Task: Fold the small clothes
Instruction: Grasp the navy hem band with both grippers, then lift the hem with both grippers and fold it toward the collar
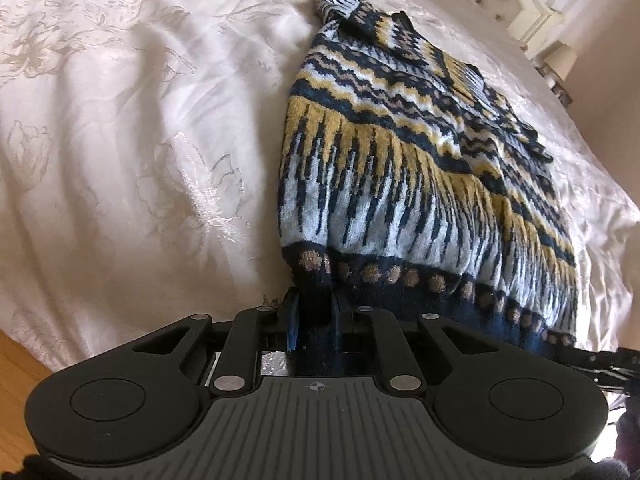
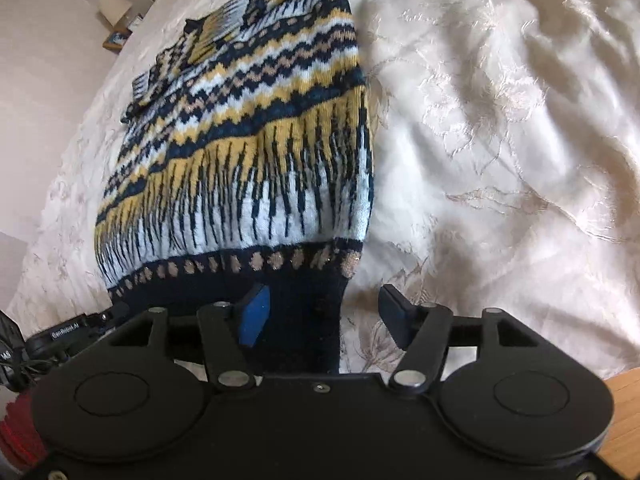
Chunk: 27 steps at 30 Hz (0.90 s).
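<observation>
Bedroom, pale satin bedspread (image 1: 120,160) with an embossed floral weave, wood floor showing at the lower corners, a lamp and tufted headboard far back. Patterned knit sweater (image 1: 400,168) in navy, mustard and pale blue lies flat on the bedspread, long axis running from its dark ribbed hem at 6 o'clock, right at the tools, away to the neck end at about 12 o'clock. Both tools sit at the hem, one at each near corner. Left gripper (image 1: 314,320) is clenched on the hem's left corner, dark knit pinched between its jaws. Right gripper (image 2: 324,312) stands released, jaws apart: the hem's right corner lies between them beside the blue pad, the other finger well clear over bare bedspread. Judged next: the right must re-close on that corner before the hem can be carried toward 12 o'clock. Only readable writing: "GenRobot.AI" on the left gripper's side, seen at 8 o'clock in the right wrist view.
</observation>
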Each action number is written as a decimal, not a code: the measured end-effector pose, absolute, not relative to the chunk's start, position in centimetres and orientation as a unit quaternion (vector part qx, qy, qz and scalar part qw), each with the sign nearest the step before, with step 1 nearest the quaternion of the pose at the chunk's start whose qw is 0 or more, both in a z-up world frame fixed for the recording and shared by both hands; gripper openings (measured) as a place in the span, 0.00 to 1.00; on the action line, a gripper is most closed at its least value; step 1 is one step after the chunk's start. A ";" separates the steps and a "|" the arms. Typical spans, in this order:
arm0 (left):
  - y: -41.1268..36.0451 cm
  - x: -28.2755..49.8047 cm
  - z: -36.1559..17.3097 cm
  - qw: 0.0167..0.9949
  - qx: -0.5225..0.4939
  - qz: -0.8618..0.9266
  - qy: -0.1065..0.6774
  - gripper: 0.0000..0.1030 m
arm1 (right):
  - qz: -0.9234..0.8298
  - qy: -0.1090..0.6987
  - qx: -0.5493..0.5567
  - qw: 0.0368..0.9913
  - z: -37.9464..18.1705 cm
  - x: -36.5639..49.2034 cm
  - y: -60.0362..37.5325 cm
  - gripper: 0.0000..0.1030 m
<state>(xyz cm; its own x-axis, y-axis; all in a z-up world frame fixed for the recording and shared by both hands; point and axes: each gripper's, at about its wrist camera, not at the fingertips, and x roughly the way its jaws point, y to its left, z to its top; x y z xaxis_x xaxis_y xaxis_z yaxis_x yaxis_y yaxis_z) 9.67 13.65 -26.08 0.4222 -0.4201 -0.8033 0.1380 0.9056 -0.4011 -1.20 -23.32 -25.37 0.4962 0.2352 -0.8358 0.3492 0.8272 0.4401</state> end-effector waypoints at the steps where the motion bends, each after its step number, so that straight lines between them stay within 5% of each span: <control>1: 13.6 9.8 -26.1 0.831 -0.138 -0.169 0.512 0.15 | -0.034 0.503 0.291 0.813 -25.6 -1.2 -23.3 0.64; 10: 12.7 11.2 -26.8 0.820 -0.134 -0.178 0.528 0.24 | -0.024 0.502 0.298 0.812 -26.1 -0.7 -22.8 0.63; 14: 12.8 11.0 -26.8 0.821 -0.140 -0.175 0.526 0.24 | -0.012 0.506 0.303 0.808 -26.3 -0.4 -22.4 0.50; 19: 13.1 10.7 -26.8 0.815 -0.161 -0.168 0.531 0.28 | -0.012 0.508 0.309 0.804 -26.6 -0.2 -22.0 0.49; 25: 12.0 11.8 -26.8 0.805 -0.149 -0.196 0.540 0.48 | -0.018 0.506 0.327 0.798 -26.9 0.0 -22.3 0.50; 26: 11.8 11.8 -26.7 0.803 -0.148 -0.206 0.539 0.43 | -0.019 0.506 0.330 0.796 -26.9 0.0 -22.2 0.50; 27: 11.8 11.8 -26.6 0.801 -0.145 -0.220 0.537 0.20 | -0.018 0.506 0.331 0.796 -26.8 0.1 -22.2 0.46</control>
